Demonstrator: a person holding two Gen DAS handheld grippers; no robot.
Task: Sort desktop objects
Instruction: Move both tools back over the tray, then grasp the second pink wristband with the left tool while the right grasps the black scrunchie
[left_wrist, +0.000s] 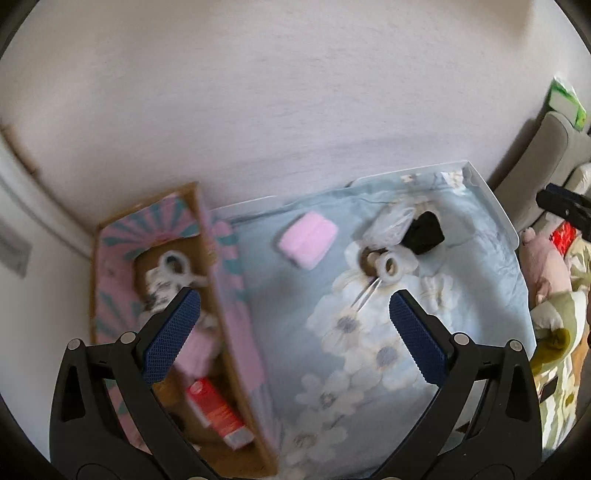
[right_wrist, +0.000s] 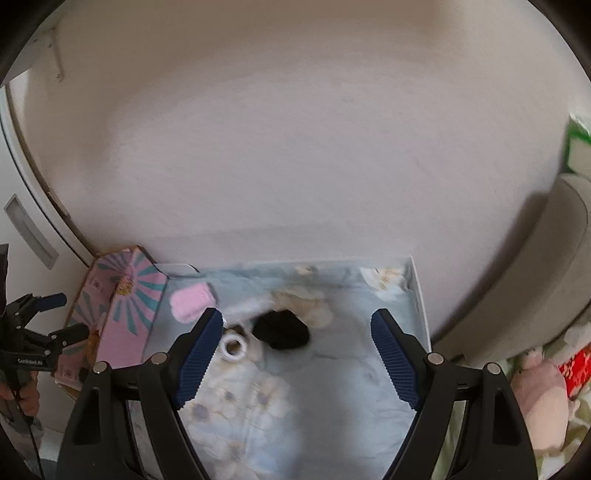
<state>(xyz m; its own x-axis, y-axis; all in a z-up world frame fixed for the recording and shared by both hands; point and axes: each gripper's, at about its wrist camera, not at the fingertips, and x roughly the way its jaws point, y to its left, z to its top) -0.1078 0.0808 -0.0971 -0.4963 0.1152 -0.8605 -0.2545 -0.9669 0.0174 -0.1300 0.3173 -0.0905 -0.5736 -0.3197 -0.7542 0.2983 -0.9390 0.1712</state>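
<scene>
Left hand-held gripper (left_wrist: 291, 332) wide apart, holds nothing, above box (left_wrist: 221, 295) edge. Right hand-held gripper (right_wrist: 295, 354) wide apart, holds nothing. Pink pad (left_wrist: 308, 239), white ring (left_wrist: 390, 268), black thing (left_wrist: 424, 232) lie on flowery cloth (left_wrist: 388, 350). Red carton (left_wrist: 218, 413) inside box.

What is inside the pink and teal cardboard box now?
In the pink and teal cardboard box lie a red and white carton, a pink soft item and a blurred white ring-shaped object. The left gripper's finger covers part of the inside.
</scene>
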